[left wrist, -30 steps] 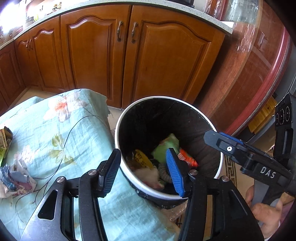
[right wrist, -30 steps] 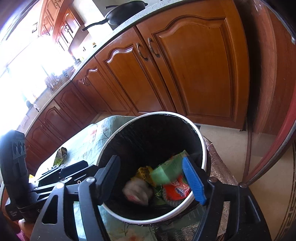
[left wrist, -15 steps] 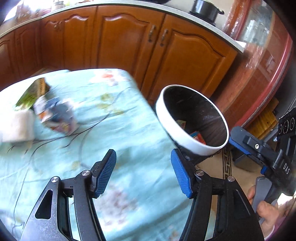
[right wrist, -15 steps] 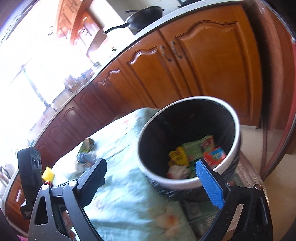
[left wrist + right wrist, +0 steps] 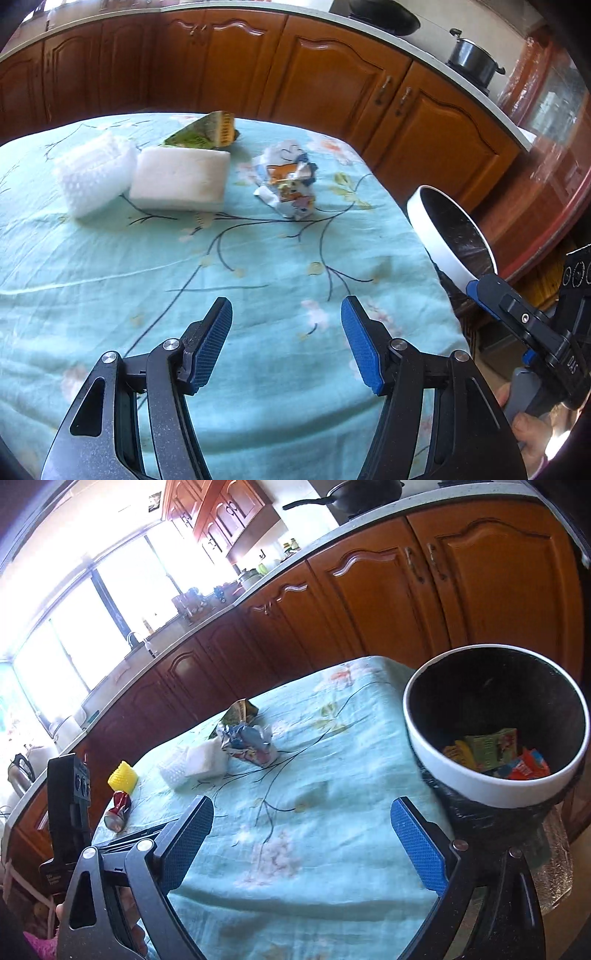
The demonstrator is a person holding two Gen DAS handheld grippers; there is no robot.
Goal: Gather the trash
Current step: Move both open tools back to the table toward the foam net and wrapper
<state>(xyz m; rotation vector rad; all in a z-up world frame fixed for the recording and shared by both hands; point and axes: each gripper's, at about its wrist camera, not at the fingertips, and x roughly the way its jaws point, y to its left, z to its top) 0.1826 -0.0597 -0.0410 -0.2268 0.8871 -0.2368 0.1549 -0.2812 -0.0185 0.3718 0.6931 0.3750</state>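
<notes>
A white-rimmed black trash bin (image 5: 495, 790) stands at the table's right edge and holds several colourful wrappers (image 5: 495, 753); its rim shows in the left wrist view (image 5: 439, 243). On the table lie a crumpled printed wrapper (image 5: 288, 184) (image 5: 247, 742), a white foam block (image 5: 181, 179) (image 5: 207, 762), a bubble-wrap piece (image 5: 92, 177), a green-yellow packet (image 5: 203, 131) (image 5: 242, 710), a yellow object (image 5: 123, 779) and a crushed red can (image 5: 118, 810). My left gripper (image 5: 286, 343) is open and empty above the cloth. My right gripper (image 5: 301, 845) is open and empty beside the bin.
The table carries a light blue floral cloth (image 5: 184, 277). Wooden kitchen cabinets (image 5: 325, 81) run behind it under a counter with a pot (image 5: 472, 61) and a pan (image 5: 354, 494). Bright windows (image 5: 92, 602) are at the left.
Both grippers have pulled back from over the bin and swung left toward the table. The trash on the cloth has come into view. Both stay open and empty.
</notes>
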